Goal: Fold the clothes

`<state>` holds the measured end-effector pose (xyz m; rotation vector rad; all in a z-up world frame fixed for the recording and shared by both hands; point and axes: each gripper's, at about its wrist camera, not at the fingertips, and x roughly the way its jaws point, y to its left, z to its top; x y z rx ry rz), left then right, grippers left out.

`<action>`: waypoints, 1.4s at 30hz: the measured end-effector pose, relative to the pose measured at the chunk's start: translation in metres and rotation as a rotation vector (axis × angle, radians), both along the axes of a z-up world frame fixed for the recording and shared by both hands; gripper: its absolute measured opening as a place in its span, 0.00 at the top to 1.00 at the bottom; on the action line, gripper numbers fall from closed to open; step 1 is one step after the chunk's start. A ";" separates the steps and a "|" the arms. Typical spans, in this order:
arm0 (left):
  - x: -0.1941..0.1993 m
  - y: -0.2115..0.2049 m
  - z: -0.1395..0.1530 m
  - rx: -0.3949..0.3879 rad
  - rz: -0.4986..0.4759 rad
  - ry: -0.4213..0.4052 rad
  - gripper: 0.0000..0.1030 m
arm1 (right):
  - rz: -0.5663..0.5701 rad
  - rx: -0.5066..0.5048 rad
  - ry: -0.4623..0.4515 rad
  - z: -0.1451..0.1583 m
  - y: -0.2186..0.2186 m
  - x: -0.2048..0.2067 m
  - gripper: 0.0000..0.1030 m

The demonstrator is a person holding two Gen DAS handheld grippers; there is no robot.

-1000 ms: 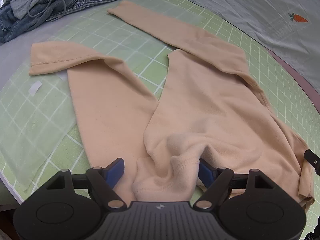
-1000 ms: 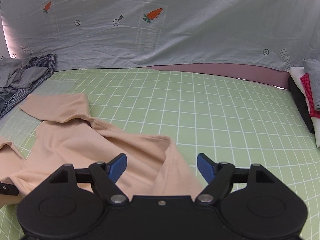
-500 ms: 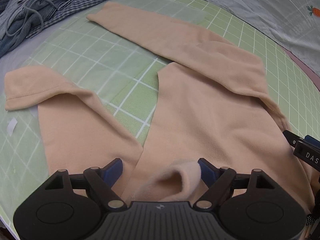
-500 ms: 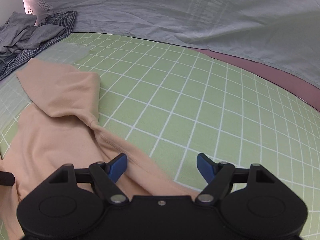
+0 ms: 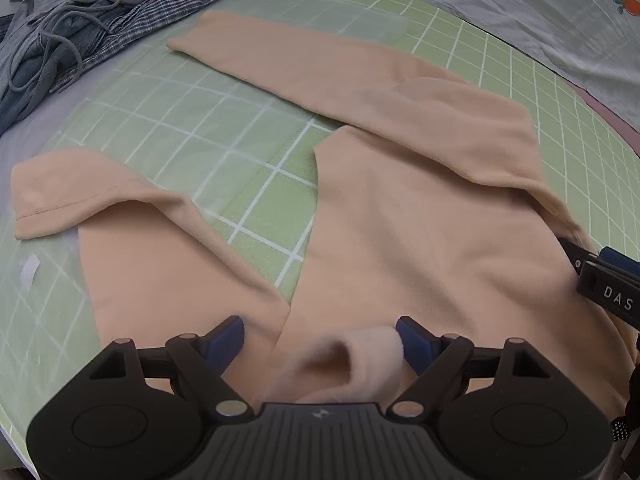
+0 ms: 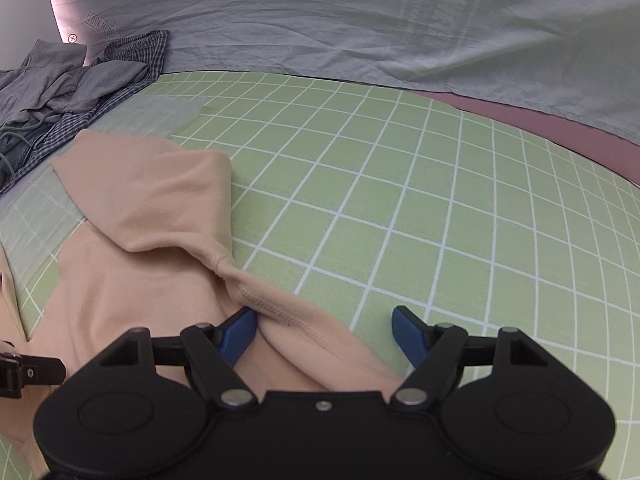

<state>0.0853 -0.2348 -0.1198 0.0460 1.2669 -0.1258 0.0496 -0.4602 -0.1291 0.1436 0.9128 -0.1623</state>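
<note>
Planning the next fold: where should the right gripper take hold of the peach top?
Probably at the stitched hem of the peach top, lying raised between the open right gripper fingers. Come from above, one finger under the edge from the bare mat side: that ridge stands up, the rest lies flat.

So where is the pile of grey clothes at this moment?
The pile of grey clothes lies in the far left corner of the green grid mat in both wrist views, beyond the peach garment.
</note>
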 end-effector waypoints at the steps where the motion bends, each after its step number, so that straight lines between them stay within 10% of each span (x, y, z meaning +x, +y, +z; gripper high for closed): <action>1: -0.001 0.001 0.000 -0.001 0.002 0.000 0.18 | 0.006 -0.005 -0.002 0.000 0.002 0.001 0.30; 8: 0.001 0.002 0.000 0.002 0.006 0.004 0.17 | 0.117 -0.010 -0.031 0.004 0.018 0.002 0.89; 11: 0.003 0.004 0.003 -0.027 0.006 0.004 0.17 | 0.134 -0.029 -0.035 0.004 0.022 0.001 0.94; 19: 0.003 -0.003 0.043 -0.148 -0.023 -0.122 0.17 | -0.168 -0.065 -0.025 0.001 -0.053 -0.022 0.95; 24: -0.003 -0.017 0.048 -0.166 -0.074 -0.128 0.17 | -0.602 -0.059 0.005 -0.004 -0.155 -0.091 0.95; 29: -0.021 -0.031 0.048 -0.163 -0.137 -0.104 0.17 | -0.803 -0.057 0.041 -0.007 -0.192 -0.171 0.79; 32: -0.040 -0.041 0.053 -0.157 -0.182 -0.100 0.17 | -0.842 -0.015 0.009 -0.001 -0.186 -0.211 0.62; 42: -0.118 -0.071 0.058 -0.177 -0.341 -0.067 0.17 | -0.817 0.104 -0.031 0.013 -0.122 -0.286 0.53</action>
